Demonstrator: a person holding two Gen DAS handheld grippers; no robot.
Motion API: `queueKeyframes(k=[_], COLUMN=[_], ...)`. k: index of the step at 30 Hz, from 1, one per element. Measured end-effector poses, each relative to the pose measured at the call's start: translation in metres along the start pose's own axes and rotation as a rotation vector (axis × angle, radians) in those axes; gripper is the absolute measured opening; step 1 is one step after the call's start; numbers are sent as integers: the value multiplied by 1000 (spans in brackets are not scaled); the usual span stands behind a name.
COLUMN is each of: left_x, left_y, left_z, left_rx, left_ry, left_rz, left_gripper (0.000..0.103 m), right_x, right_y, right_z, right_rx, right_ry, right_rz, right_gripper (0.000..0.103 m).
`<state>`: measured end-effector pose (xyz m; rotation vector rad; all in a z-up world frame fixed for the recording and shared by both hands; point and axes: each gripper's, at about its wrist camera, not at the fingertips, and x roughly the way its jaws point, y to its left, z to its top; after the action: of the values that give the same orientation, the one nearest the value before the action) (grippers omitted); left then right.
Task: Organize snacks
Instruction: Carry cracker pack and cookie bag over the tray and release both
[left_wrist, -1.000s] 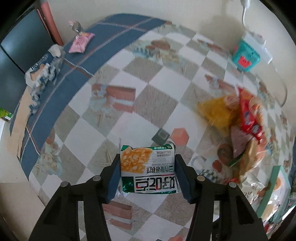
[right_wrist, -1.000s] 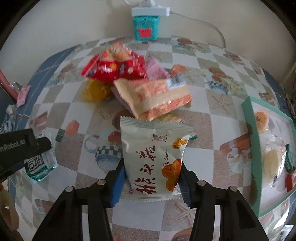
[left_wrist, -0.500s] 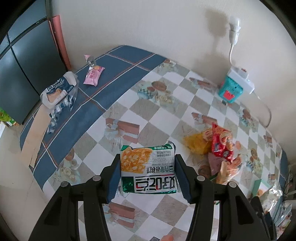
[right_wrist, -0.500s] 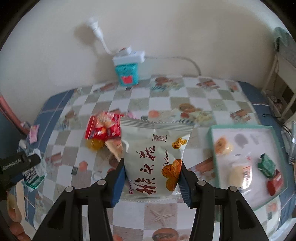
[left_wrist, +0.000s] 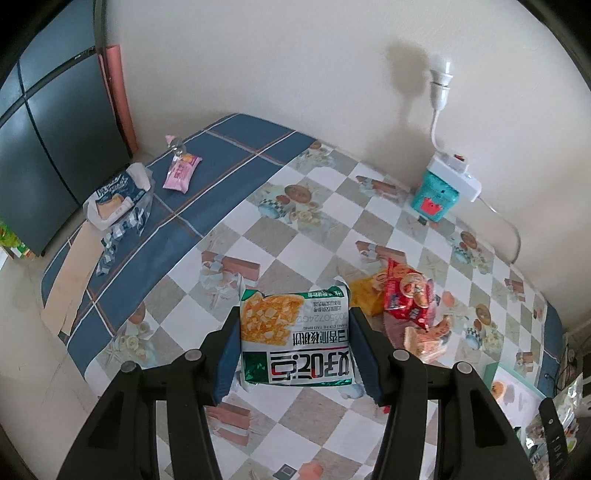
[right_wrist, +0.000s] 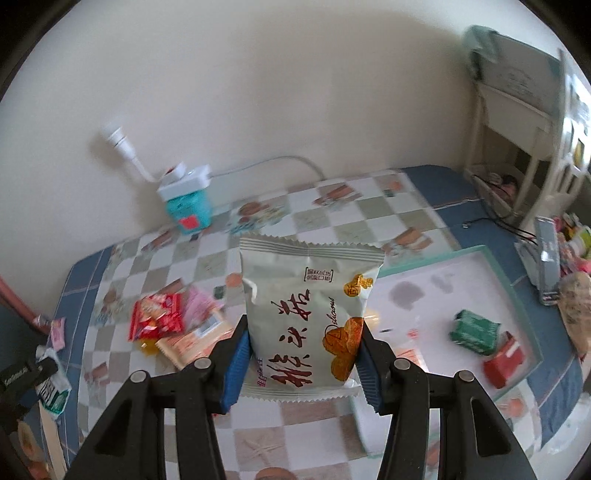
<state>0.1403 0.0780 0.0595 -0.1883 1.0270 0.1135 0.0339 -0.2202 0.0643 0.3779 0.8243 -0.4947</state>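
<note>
Grippers both loaded above the table (left_wrist: 369, 206). Left gripper (left_wrist: 293, 350) pinching green-white snack packet (left_wrist: 295, 339). Right gripper (right_wrist: 303, 363) pinching cream snack bag (right_wrist: 306, 317).

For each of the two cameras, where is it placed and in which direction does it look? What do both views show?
Left wrist: sits on the left tongs, looks down over the table toward the wall; its black arms and blue pads grip a green-and-white snack packet.
Right wrist: sits on the right tongs, faces the wall and the tray; its pads grip a grey snack bag, and the left tongs show at the left edge.
Shared: the teal box and the red packet.
</note>
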Motion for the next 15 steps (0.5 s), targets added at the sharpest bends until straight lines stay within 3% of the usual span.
queueKeyframes(k=[15], left_x=[-25], left_y=[-84], left_z=[-24], left_rx=[144], left_ry=[-18], left_rz=[-92], left_gripper=[57], right_x=[-10], right_y=[-103], right_z=[18], right_rx=[182], right_ry=[-24], right_rz=[-80], right_gripper=[54])
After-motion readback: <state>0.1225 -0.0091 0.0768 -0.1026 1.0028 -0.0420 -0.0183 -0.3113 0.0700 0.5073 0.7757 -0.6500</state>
